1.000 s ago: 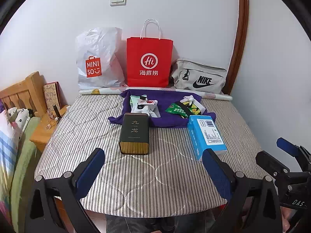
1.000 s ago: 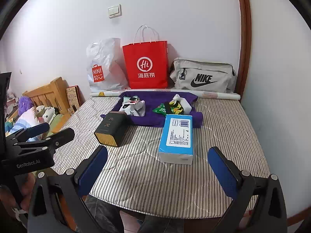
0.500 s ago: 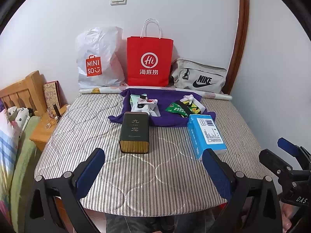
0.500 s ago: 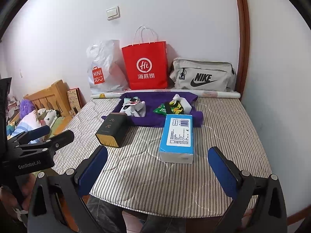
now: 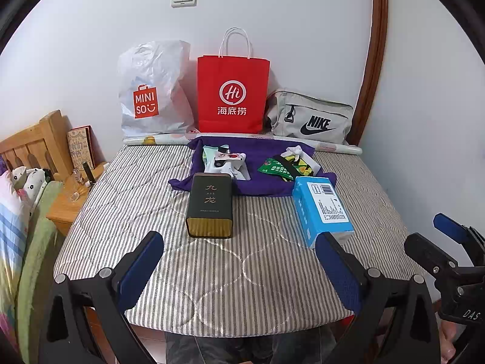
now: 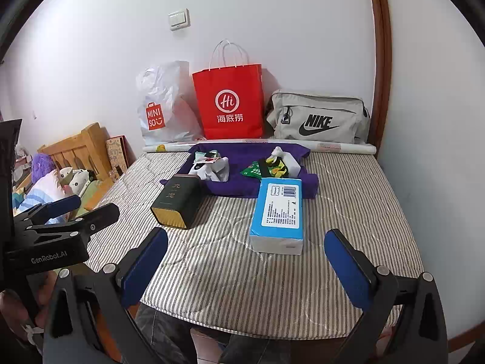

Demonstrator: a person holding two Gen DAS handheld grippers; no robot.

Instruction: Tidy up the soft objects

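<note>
A purple cloth lies at the back of the striped mattress. On it sit a white sock bundle and a green-and-yellow bundle. In front lie a dark tea tin and a blue box. My left gripper is open and empty over the mattress's near edge. My right gripper is open and empty, also near the front edge. Each gripper shows at the side of the other's view.
Against the wall stand a white Miniso bag, a red paper bag and a grey Nike bag, with a paper roll in front. A wooden headboard and nightstand are at left.
Both grippers have drifted slightly; the views shifted a little. Nothing on the mattress moved, and both grippers stay open.
</note>
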